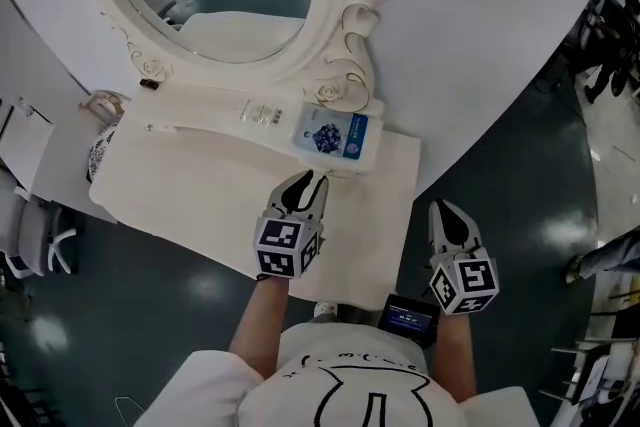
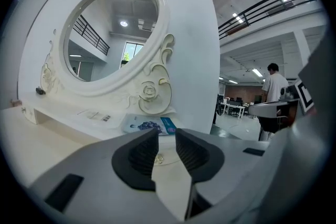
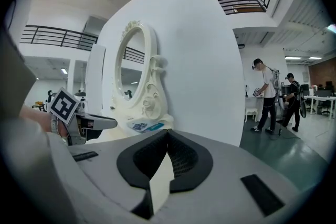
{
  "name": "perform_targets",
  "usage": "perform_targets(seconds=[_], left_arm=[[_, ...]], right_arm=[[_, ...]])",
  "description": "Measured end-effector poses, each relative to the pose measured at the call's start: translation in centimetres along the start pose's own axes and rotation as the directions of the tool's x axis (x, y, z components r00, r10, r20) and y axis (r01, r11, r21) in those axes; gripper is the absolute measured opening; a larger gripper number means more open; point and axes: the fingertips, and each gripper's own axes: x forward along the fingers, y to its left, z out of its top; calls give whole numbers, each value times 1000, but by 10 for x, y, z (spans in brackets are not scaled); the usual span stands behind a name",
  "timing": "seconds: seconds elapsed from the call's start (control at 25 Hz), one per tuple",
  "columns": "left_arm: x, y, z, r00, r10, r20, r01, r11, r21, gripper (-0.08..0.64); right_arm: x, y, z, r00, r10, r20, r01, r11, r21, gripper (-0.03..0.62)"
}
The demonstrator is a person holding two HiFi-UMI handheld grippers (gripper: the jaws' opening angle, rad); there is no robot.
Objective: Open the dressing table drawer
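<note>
If we pull off-line, we judge the drawer may jam in the dressing table [image 1: 200, 205], and a jerk could shake the packet [image 1: 338, 135] on the shelf, at 12 o'clock from the jaws. If we close skewed, the pads could slip off the small knob [image 2: 159, 159] (it looks tiny and rounded). Our left gripper [image 1: 310, 180] is released: its jaws stand partly apart, the knob shows in the gap, and nothing is pressed or held. The drawer, apparently shut, lies behind that knob under the shelf. At 3 o'clock from the left one, beyond the table's edge, our right gripper [image 3: 167, 135] is clenched on nothing.
</note>
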Motion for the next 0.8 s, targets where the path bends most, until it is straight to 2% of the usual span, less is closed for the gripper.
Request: perform_targets(seconds=[0.36,0.8], left_arm=[[21,5,-35,996,31,-82,-32,999,-9,118],[52,16,-59,985,68,-160,-71,997,-16,135]], right_arm=[[19,-10,-25,998,29,-49,-29,999,15,14],[49,-29,-42,995,57,-85,-54,998,33,14]])
